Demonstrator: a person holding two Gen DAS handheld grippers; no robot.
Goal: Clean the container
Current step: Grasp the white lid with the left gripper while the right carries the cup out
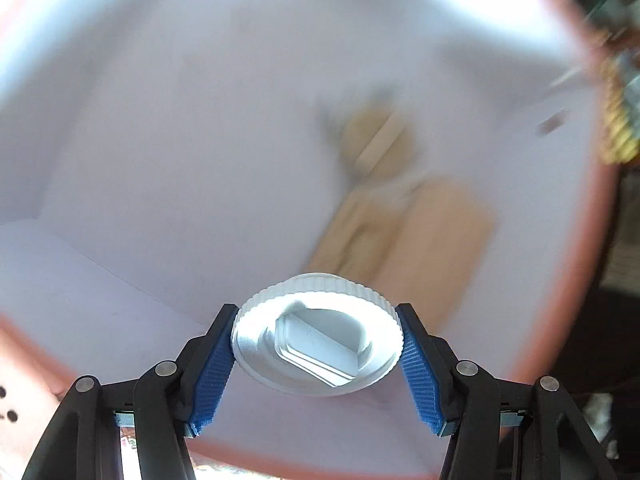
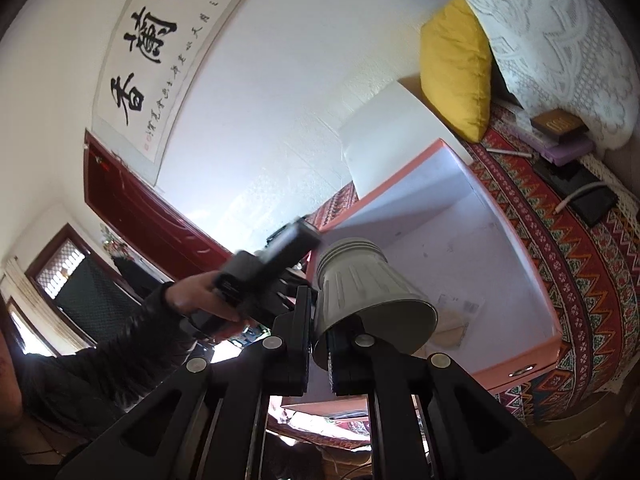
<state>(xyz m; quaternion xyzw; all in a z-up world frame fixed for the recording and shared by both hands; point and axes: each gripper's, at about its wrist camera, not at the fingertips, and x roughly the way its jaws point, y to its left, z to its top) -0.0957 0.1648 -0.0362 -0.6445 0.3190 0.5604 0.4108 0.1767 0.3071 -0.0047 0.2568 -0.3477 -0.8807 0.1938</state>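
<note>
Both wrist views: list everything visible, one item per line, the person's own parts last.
lid: 1, white, between left fingers
bin: 1, grey-green, tipped, rim clamped by right fingers
box: 1, pink outside, white inside, on patterned cloth
wooden pieces: blurred, tan, inside box
cushion: 1, yellow, beside lace cover
calligraphy scroll: 1, white, wall
left gripper: blue pads
right gripper: black
hand: 1, dark sleeve

My left wrist view looks down close into the pink-rimmed tray (image 1: 576, 280); my right views it (image 2: 532, 276) from farther, tilted.
</note>
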